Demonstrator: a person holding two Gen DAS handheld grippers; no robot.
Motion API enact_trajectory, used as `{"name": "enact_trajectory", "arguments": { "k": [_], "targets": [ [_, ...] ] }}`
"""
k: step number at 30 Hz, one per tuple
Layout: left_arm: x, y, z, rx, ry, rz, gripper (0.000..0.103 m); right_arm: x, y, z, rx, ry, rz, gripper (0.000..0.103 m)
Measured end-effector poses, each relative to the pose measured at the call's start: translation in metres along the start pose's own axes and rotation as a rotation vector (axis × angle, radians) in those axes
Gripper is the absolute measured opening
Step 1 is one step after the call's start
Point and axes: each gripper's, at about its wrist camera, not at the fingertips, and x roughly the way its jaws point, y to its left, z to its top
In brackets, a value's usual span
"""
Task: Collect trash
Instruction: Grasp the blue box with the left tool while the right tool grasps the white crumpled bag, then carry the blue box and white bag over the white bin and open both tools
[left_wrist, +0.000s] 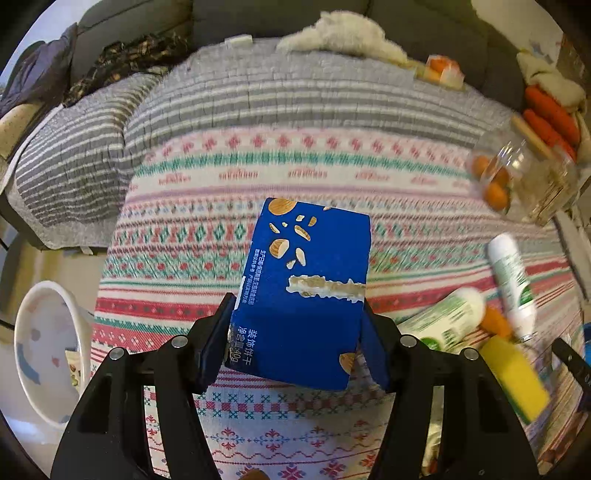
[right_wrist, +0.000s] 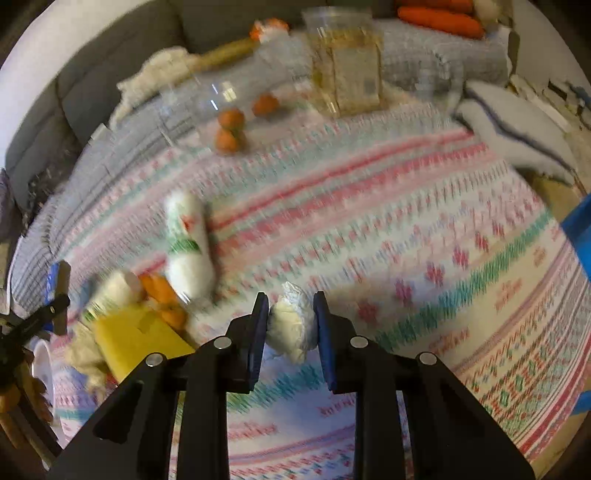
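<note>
Left wrist view: the left gripper is clamped on the blue biscuit box, lifted over the patterned blanket, with a white bowl at eight o'clock, a yellow sponge and two white bottles at three o'clock, and a clear jar of small oranges at two o'clock. In the right wrist view the right gripper is closed on a crumpled white wrapper. The wrapper is soft and held near the pad tips, so it may slip out in transit; the box, pinched at one end, may swing and twist loose.
</note>
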Motion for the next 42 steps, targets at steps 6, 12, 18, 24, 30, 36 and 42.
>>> {"name": "enact_trajectory", "arguments": {
  "k": [6, 12, 18, 24, 30, 36, 42],
  "targets": [
    [-0.026, 0.008, 0.007, -0.065, -0.090, -0.030, 0.059, -0.024, 0.023, 0.026, -0.015, -0.154, 0.033, 0.026],
    [-0.054, 0.009, 0.005, -0.106, -0.196, -0.045, 0.060, -0.038, 0.055, 0.039, -0.054, -0.285, 0.053, 0.026],
    [-0.083, 0.006, -0.011, -0.126, -0.278, -0.059, 0.060, -0.045, 0.092, 0.033, -0.110, -0.345, 0.079, 0.026],
    [-0.105, 0.017, -0.018, -0.142, -0.346, -0.045, 0.060, -0.048, 0.123, 0.024, -0.145, -0.370, 0.109, 0.026],
    [-0.114, 0.035, -0.021, -0.167, -0.367, -0.021, 0.060, -0.049, 0.151, 0.014, -0.187, -0.382, 0.133, 0.026],
    [-0.122, 0.058, -0.023, -0.196, -0.374, -0.001, 0.060, -0.050, 0.179, 0.003, -0.228, -0.387, 0.155, 0.026],
    [-0.130, 0.082, -0.026, -0.223, -0.377, 0.027, 0.060, -0.053, 0.201, -0.008, -0.269, -0.390, 0.168, 0.026]
  ]
}}
